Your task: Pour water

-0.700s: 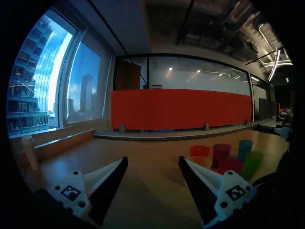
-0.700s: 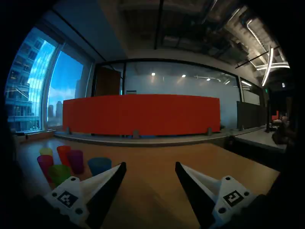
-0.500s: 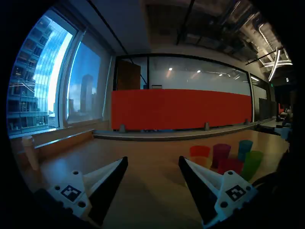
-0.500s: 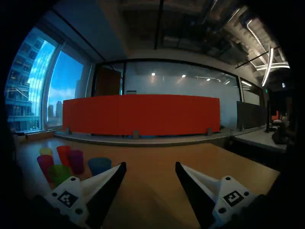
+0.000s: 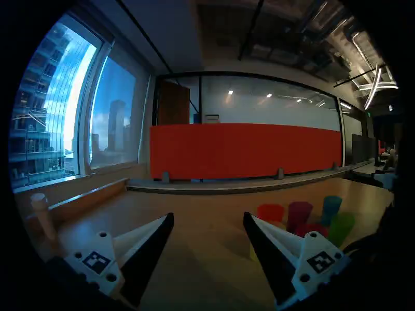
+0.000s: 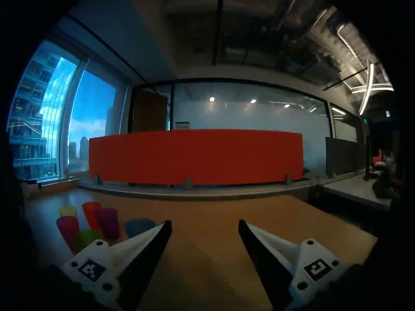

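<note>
Holding both tools low over the tabletop (image 5: 207, 262), we have the left gripper (image 5: 207, 215) and the right gripper (image 6: 204, 223) with jaws spread wide and nothing between them, so we judge that no pour has begun. Just beyond, the coloured cups (image 5: 303, 217) stand bunched together, between the two grippers; whether any holds water we cannot tell. Nothing seems to block our reach. Farther off, a slim post (image 5: 41, 217) stands near the windows (image 5: 62, 119), and a red partition (image 5: 244, 150) lines the far edge.
</note>
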`<state>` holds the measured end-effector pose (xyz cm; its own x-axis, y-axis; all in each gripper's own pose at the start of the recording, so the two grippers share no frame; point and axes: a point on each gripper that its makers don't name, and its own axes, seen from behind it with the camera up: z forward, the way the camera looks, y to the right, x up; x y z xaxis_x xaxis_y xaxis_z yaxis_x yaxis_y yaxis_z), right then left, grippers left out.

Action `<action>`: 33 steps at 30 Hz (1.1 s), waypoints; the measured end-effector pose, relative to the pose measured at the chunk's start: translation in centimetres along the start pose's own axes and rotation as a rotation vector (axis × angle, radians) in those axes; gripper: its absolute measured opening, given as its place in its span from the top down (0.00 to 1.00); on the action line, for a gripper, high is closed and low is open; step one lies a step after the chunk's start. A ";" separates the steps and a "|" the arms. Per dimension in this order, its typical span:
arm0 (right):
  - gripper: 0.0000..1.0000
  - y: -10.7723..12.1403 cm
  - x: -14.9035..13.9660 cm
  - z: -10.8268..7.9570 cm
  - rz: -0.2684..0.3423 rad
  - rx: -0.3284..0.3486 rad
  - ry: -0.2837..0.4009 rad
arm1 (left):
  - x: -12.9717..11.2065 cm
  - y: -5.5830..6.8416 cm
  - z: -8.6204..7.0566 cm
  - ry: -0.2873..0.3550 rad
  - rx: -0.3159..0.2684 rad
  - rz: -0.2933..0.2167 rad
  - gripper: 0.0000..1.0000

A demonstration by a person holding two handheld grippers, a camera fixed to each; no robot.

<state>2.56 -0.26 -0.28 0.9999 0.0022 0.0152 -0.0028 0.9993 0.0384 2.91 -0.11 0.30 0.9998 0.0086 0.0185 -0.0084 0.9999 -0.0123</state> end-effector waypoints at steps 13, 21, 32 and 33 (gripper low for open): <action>0.00 0.4 7.1 0.4 -0.006 0.041 -0.041 | 8.1 0.6 0.8 -0.015 -0.046 0.030 0.01; 0.00 1.2 10.9 1.2 -0.030 0.043 -0.065 | 12.0 0.6 1.4 -0.032 -0.060 0.042 0.01; 0.00 1.0 16.1 1.8 -0.053 0.065 -0.054 | 17.2 0.8 2.3 -0.026 -0.101 0.005 0.01; 0.00 1.0 16.5 1.8 -0.053 0.066 -0.053 | 17.5 0.8 2.3 -0.026 -0.104 0.007 0.01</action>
<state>19.07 0.70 1.79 0.9964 -0.0544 0.0643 0.0473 0.9932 0.1063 20.40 0.91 2.92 0.9989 0.0169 0.0443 -0.0117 0.9932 -0.1161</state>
